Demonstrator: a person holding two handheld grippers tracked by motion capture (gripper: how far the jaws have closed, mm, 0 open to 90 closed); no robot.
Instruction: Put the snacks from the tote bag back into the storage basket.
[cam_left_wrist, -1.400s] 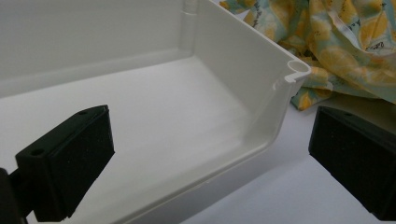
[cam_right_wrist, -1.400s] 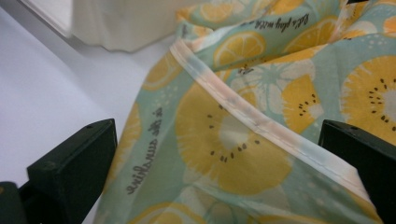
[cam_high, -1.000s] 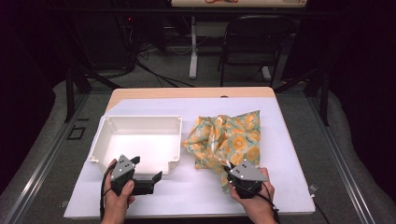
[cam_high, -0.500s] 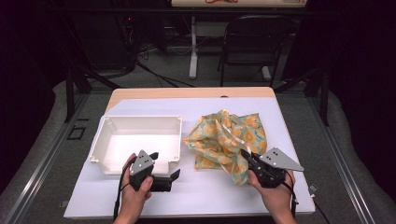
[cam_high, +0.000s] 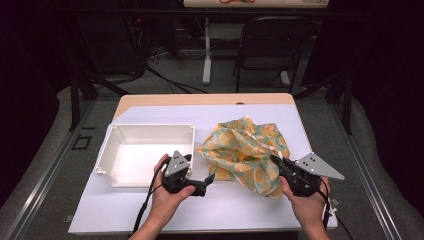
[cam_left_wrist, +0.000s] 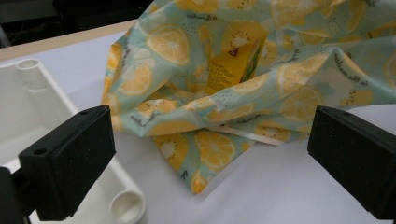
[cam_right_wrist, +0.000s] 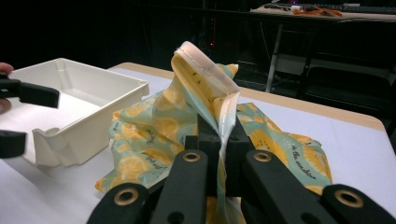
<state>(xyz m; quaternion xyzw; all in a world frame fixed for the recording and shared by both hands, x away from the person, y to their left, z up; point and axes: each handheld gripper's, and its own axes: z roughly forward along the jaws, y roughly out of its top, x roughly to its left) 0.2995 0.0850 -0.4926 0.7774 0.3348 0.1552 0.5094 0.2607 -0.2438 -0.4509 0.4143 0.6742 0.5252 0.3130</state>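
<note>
1. The bag (cam_high: 247, 150), printed with lemon slices on pale blue-green, lies crumpled on the white table (cam_high: 240, 210), just right of the tray (cam_high: 145, 152).
2. In the high view, the right gripper (cam_high: 276, 161) sits at the bag's near right edge, held in the person's right hand (cam_high: 306, 202).
3. The right gripper view shows its jaws closed on the bag's pale rim (cam_right_wrist: 212, 74), the fabric pinched between the two black pads and rising above them in a peak.
4. The rest of the bag (cam_right_wrist: 154, 135) spreads on the table behind and below the pinched part, reaching close to the tray's (cam_right_wrist: 88, 107) near corner.
5. The left gripper (cam_high: 209, 179) lies low over the table in the left hand (cam_high: 167, 200), between the tray's near right corner and the bag's left edge, pointing toward the bag.
6. Its jaws stand wide apart with nothing between them; in the left gripper view the bag (cam_left_wrist: 243, 93) lies ahead of the pads, untouched.
7. That view looks into the bag's open folds, where a yellow box (cam_left_wrist: 233, 65) shows inside.
8. The tray's corner (cam_left_wrist: 70, 140) lies under the left pad in that view.
9. The tray is white, rectangular, and has nothing in it.
</note>
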